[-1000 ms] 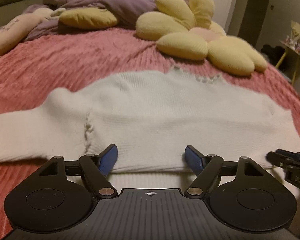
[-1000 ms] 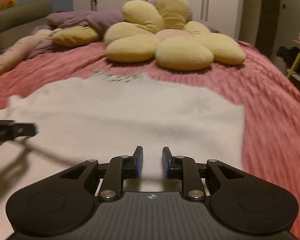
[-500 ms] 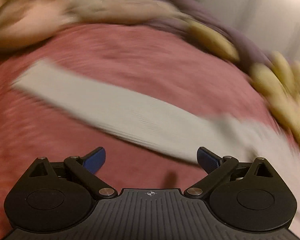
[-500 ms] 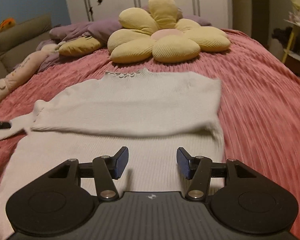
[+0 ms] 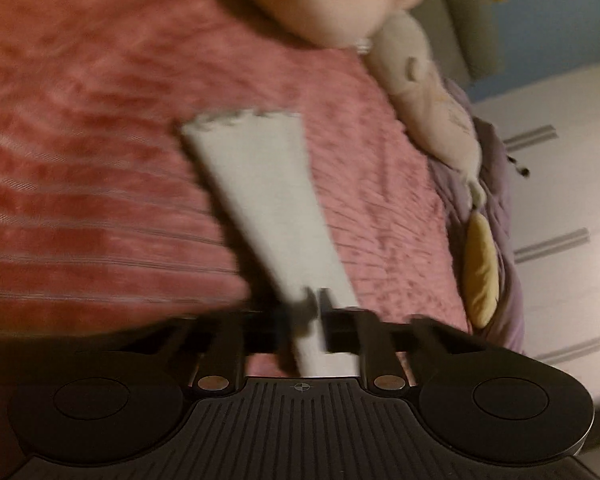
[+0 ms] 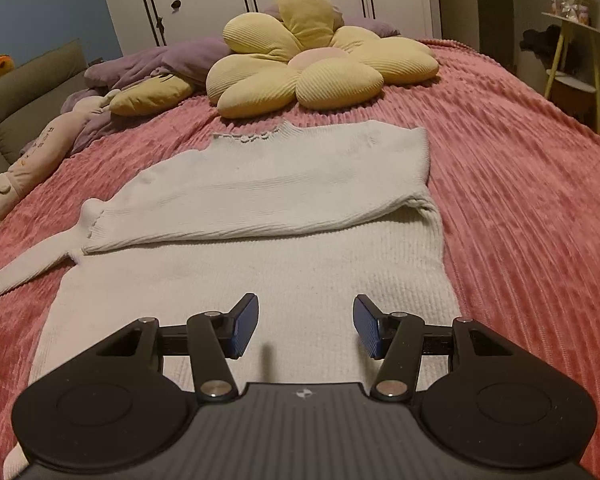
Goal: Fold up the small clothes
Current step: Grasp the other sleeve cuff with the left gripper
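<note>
A white knit sweater (image 6: 300,280) lies flat on the pink bedspread (image 6: 520,200), collar toward the pillows. One sleeve is folded across its chest (image 6: 260,208). The other sleeve (image 6: 32,264) stretches out to the left. In the blurred left wrist view, that sleeve (image 5: 268,208) runs away from the camera to its frilled cuff. My left gripper (image 5: 315,300) is shut on it, well short of the cuff. My right gripper (image 6: 305,322) hangs open over the sweater's lower body, with nothing between its pads.
A yellow flower cushion (image 6: 312,64) and a purple blanket (image 6: 160,60) lie beyond the collar. A long pale plush toy (image 6: 32,160) lies along the bed's left side, close to the held sleeve (image 5: 432,120). A small side table (image 6: 576,60) stands at the right.
My left gripper swung from the sweater's hem out to the left sleeve, rolled over, and shut on it. My right gripper opened and pulled back, leaving one sleeve folded across the chest.
</note>
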Action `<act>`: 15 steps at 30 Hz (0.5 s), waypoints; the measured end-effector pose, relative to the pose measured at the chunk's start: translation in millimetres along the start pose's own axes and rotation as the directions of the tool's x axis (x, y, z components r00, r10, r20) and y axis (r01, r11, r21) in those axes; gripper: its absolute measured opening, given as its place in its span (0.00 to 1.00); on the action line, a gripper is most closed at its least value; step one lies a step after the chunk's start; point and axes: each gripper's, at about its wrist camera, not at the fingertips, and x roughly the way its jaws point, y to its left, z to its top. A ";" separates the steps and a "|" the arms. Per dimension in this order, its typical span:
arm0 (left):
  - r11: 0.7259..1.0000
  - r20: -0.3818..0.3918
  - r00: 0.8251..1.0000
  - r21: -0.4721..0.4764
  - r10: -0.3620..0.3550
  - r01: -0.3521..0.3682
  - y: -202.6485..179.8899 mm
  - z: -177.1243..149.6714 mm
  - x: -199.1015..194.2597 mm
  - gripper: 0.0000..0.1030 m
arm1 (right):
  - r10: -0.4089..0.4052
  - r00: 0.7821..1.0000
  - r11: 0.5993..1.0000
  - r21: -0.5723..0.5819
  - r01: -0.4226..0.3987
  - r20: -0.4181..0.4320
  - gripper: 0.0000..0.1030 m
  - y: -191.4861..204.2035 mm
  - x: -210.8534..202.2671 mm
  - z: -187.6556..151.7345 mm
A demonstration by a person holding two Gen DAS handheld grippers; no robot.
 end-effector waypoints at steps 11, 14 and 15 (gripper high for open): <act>0.829 -0.088 0.979 0.520 -0.185 0.204 -122.4 -65.3 -34.5 0.09 | -0.035 0.999 0.999 0.035 0.033 0.040 0.51 -12.1 -7.2 1.9; 0.634 -0.223 0.933 0.686 -0.283 0.357 -181.1 -138.2 -52.2 0.09 | -0.030 0.998 0.998 0.058 0.027 0.049 0.51 -16.6 -10.1 2.5; 0.577 -0.275 0.917 0.714 -0.290 0.396 -193.6 -163.3 -55.0 0.09 | -0.029 0.998 0.998 0.063 0.025 0.053 0.51 -17.5 -11.4 2.4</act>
